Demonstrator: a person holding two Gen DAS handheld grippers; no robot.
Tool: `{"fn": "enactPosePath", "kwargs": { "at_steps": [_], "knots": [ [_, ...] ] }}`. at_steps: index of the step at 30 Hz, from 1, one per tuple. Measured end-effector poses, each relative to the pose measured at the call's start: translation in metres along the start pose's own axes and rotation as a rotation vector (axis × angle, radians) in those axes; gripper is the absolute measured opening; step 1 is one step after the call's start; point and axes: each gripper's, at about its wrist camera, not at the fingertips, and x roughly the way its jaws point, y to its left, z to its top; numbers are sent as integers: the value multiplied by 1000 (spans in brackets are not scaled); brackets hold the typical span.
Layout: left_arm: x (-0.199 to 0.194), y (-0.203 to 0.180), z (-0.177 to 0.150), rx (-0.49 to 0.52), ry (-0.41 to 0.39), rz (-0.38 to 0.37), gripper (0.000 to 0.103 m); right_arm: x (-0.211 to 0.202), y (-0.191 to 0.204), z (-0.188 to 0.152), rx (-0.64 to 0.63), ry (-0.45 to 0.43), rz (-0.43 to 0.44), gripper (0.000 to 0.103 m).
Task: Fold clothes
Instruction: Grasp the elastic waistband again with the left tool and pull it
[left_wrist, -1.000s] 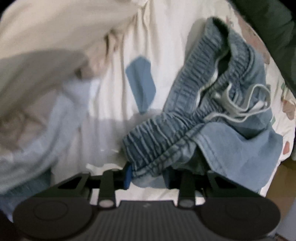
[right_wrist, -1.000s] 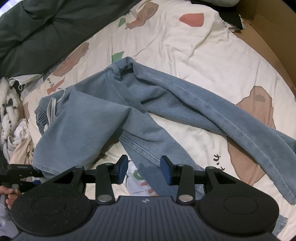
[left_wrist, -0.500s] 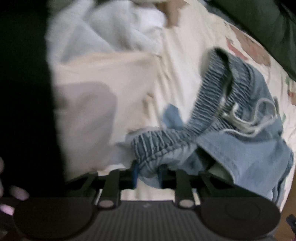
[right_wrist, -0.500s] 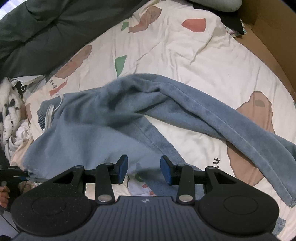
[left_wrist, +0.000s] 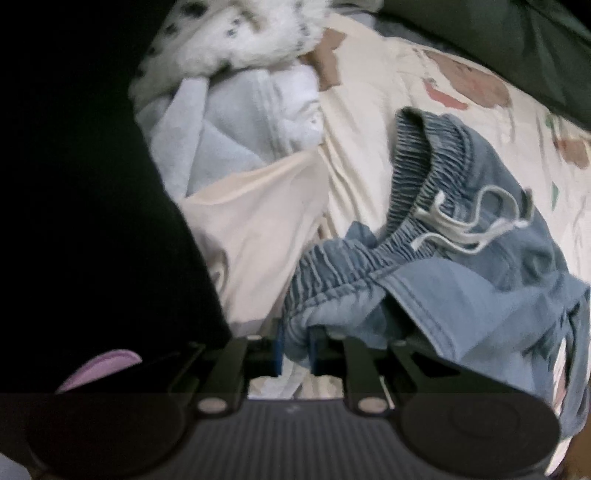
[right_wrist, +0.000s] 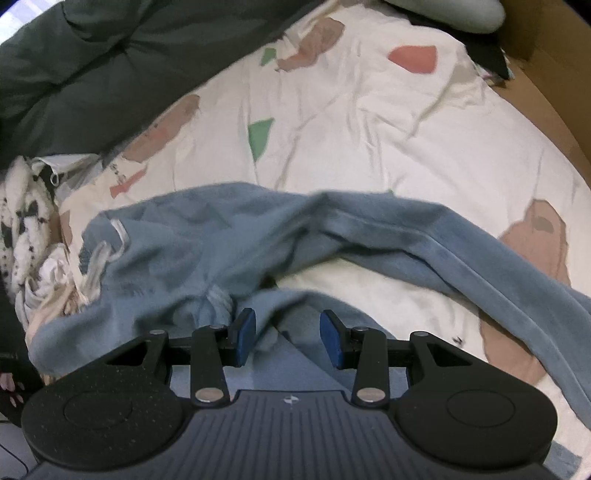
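A: Where are the jeans (right_wrist: 229, 236)?

B: On the bed (right_wrist: 369, 110), across its patterned sheet. In the right wrist view their long axis runs side to side: waist end toward the left edge, one leg (right_wrist: 461, 258) stretching from the waist out to the right and down.

A: And the left gripper (left_wrist: 295, 350)?

B: Its jaws have just been closing and now pinch the gathered waistband (left_wrist: 351, 266), which is lifted off the sheet. Only that view shows the white drawstring (left_wrist: 469, 229) clearly (the right view gives a blurred hint of it).

A: The right gripper (right_wrist: 288, 336)?

B: Jaws apart, above the denim below the waist, pressing on nothing.

A: Anything else?

B: Beside the waist, away from the leg, a heap of pale clothes (left_wrist: 240, 147) and a spotted fluffy thing (left_wrist: 240, 29). Beyond the jeans lies a dark quilt (right_wrist: 92, 62).
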Motion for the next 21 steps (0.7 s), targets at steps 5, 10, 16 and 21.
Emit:
{"fn": "enactPosePath", "kwargs": {
  "at_steps": [5,10,16,21],
  "knots": [
    [-1,-4,-6,71,6,5,13,20,11,22,-25,-23,18,46],
    [9,-14,-6,143,31,29,13,51,16,38,-33,-43,-7,46],
    [9,-24,-5,252,79,58,13,78,23,44,-64,-74,-26,46],
    [18,-28,-1,275,113,84,12,100,30,58,-118,-71,-24,46]
  ]
}}
